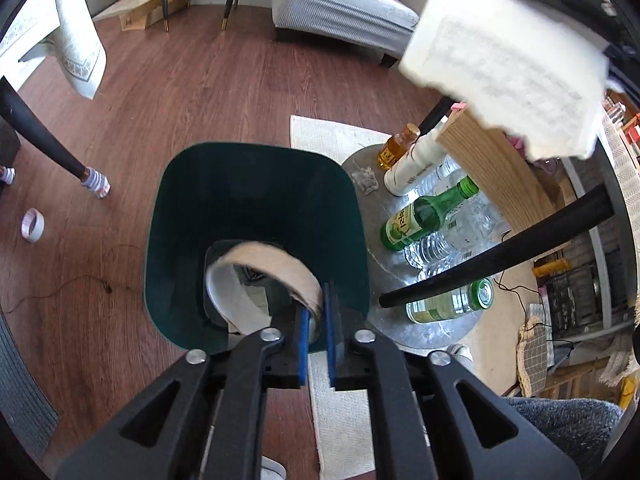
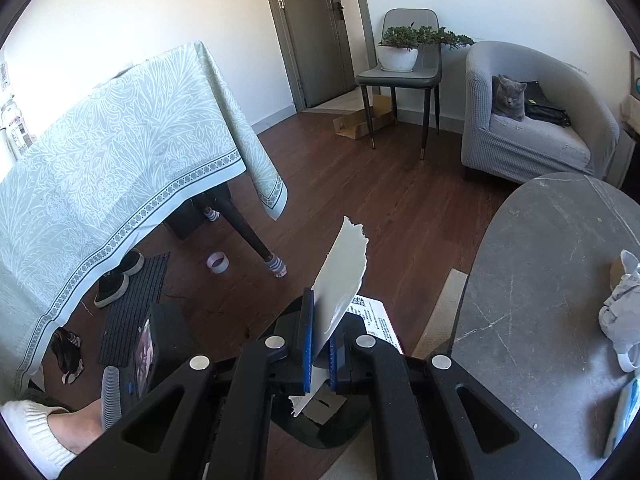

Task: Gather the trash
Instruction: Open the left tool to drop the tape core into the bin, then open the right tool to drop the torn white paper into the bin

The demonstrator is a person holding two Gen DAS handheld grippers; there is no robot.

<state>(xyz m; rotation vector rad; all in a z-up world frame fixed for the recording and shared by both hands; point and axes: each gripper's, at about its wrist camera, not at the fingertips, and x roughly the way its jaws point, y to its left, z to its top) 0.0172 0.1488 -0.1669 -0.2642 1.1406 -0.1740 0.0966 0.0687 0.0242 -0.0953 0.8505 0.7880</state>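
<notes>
Left gripper (image 1: 318,312): mine, lower centre of the left wrist view, poised over the mouth of the dark green bin (image 1: 256,184). The cardboard tape ring (image 1: 276,264) sits between its blue pads with a narrow gap showing on one side; I cannot tell whether the pads are pressing on it.

Right gripper (image 2: 319,336): lower centre of the right wrist view, clenched on a torn white sheet of paper (image 2: 340,276) that stands up from the jaws. The bin's rim shows just below it.

Trash not yet collected: a second tape roll (image 1: 33,225) on the floor at left; crumpled paper (image 2: 624,300) on the grey counter (image 2: 540,280) at right.

Step in hand, as I judge it: dropping the ring into the bin. Next move calls for freeing the ring over the bin mouth, then bringing the paper above the opening before I release it.
</notes>
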